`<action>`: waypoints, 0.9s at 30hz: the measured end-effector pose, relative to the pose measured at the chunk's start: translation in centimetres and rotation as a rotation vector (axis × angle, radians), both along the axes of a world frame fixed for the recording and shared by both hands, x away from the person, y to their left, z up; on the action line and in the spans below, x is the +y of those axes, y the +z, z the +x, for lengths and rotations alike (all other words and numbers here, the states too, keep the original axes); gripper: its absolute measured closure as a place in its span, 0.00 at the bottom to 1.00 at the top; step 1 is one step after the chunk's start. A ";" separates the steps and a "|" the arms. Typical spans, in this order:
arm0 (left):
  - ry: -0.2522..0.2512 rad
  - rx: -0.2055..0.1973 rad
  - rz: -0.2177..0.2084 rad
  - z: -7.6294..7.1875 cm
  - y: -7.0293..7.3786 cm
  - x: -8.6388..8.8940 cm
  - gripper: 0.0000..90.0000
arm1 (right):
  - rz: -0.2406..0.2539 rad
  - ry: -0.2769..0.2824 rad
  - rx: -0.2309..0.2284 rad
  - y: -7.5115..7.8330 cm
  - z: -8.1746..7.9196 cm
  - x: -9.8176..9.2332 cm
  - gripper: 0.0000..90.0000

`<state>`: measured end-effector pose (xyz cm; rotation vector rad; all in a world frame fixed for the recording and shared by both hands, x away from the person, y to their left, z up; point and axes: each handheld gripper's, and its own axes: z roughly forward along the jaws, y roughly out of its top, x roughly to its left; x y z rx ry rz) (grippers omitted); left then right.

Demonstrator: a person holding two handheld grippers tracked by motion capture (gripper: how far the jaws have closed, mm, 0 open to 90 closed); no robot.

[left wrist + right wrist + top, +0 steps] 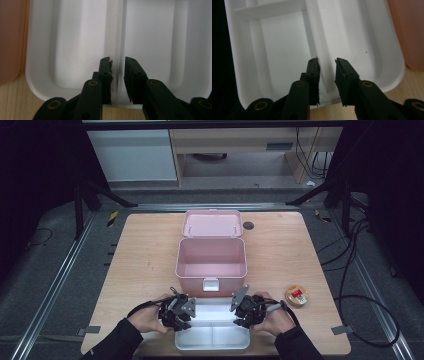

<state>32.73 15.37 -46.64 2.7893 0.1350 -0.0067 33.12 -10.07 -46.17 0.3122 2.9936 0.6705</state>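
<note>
Wooden desk [150, 260] in a dark room, open pink box [211, 260] at its middle, white divided tray [212, 332] just before the box at the near edge, left gripper [117, 67] and right gripper [327, 67] each slightly parted astride a tray divider, pads not pressing, small round tin [296, 296] with an unreadable red label to the right.

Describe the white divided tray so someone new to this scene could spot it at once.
Start at the open pink plastic box in the middle of the wooden table. Directly in front of it, at the table's near edge, lies the white plastic tray. It alone is shallow, white and split into compartments by ridges, with a gripper at each end.
</note>
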 end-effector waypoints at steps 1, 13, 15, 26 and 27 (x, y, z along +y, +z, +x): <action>0.012 0.004 -0.014 -0.1 0.1 0.1 0.78 | 0.000 0.000 0.000 0.0 0.0 0.0 0.74; 0.202 -0.063 -0.125 0.3 2.1 2.5 0.49 | 0.141 -0.281 -0.060 1.4 0.7 -3.2 0.45; 0.250 -0.069 -0.138 0.7 2.1 3.1 0.45 | 0.154 -0.321 -0.068 1.6 0.7 -4.2 0.43; 0.482 -0.109 -0.215 2.3 2.0 6.6 0.34 | 0.199 -0.575 -0.143 2.1 1.9 -9.4 0.37; 0.498 -0.107 -0.223 2.4 2.0 6.9 0.34 | 0.203 -0.595 -0.144 2.1 2.0 -9.9 0.37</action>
